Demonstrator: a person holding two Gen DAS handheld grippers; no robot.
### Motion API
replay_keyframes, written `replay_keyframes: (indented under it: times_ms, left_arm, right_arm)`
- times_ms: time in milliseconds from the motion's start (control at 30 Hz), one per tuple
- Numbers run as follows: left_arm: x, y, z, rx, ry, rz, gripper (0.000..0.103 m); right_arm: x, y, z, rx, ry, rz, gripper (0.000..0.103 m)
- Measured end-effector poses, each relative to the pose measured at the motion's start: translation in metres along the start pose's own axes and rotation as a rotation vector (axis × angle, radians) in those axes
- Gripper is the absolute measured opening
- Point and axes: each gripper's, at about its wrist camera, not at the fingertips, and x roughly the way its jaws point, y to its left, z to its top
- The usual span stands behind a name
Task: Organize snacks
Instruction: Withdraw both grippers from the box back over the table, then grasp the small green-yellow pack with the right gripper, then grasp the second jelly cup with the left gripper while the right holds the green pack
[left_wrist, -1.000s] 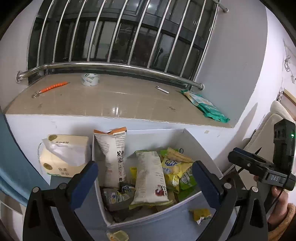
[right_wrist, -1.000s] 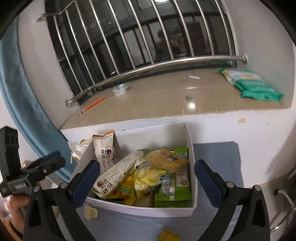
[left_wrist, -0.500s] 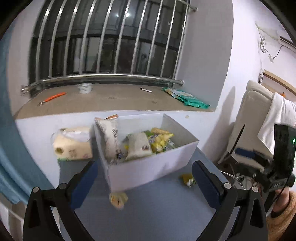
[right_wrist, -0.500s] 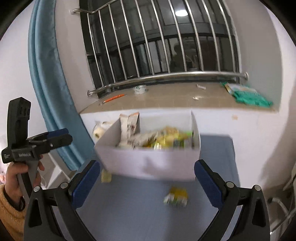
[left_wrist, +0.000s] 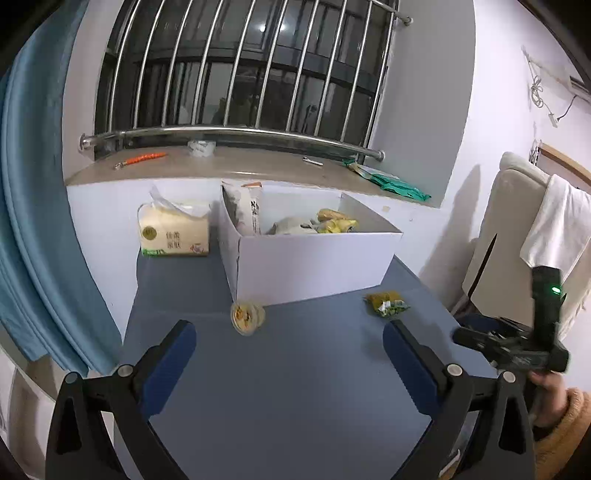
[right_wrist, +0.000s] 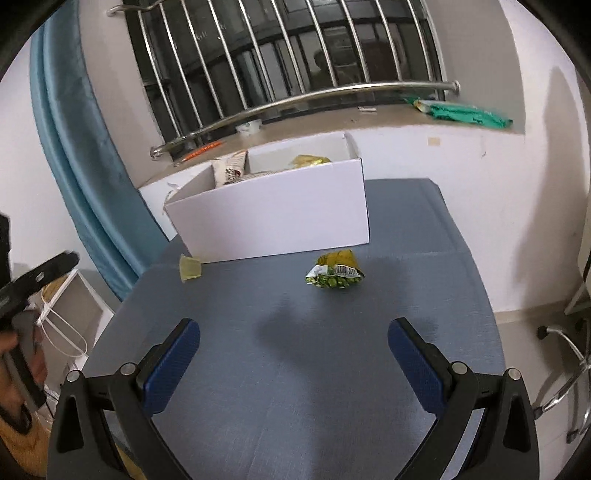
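A white cardboard box holding several snack packs stands at the back of the blue table; it also shows in the right wrist view. A small yellow jelly cup lies on its side by the box's front left corner, seen too in the right wrist view. A green and yellow snack packet lies in front of the box, seen too in the right wrist view. My left gripper is open and empty above the table's near part. My right gripper is open and empty too.
A tissue pack stands left of the box. A stone windowsill behind carries a tape roll, an orange pen and green packets. A blue curtain hangs left. A chair with a white towel stands right.
Both grippers have pulled back and down from over the box towards the near side of the table. The box's inside is now mostly hidden and the two loose snacks lie ahead.
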Motion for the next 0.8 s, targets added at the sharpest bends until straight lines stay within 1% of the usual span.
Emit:
replay_keyframes:
  times_ms: [233,500,533,567,600,633,667,800]
  left_arm:
    - [-0.004,-0.012,-0.010,0.044,0.016,0.001,0.103]
    - [-0.001,-0.022,-0.020,0.078,0.052,-0.016,0.103]
    - [-0.001,-0.024,-0.022,0.085,0.056,-0.014,0.103]
    - [0.000,-0.025,-0.023,0.091,0.058,-0.014,0.103]
    - [0.000,-0.026,-0.024,0.096,0.061,-0.015,0.103]
    - [0.001,-0.026,-0.025,0.098,0.065,-0.014,0.103]
    - [0.003,-0.026,-0.026,0.098,0.068,-0.012,0.103]
    - [0.008,-0.020,-0.026,0.073,0.081,-0.018,0.103]
  right_arm:
    - [0.056,-0.002,0.016,-0.014,0.082,-0.030,0.103]
    - [0.126,-0.007,0.038,-0.017,0.179,-0.103,0.102]
    - [0.134,-0.009,0.039,-0.014,0.197,-0.106,0.099]
    - [0.141,-0.012,0.039,-0.011,0.216,-0.122,0.080]
    - [0.145,-0.013,0.040,-0.012,0.235,-0.149,0.056]
    - [0.148,-0.015,0.040,-0.018,0.243,-0.164,0.056]
    - [0.147,-0.015,0.040,-0.021,0.238,-0.149,0.051]
    - [0.139,-0.017,0.039,-0.001,0.224,-0.118,0.050]
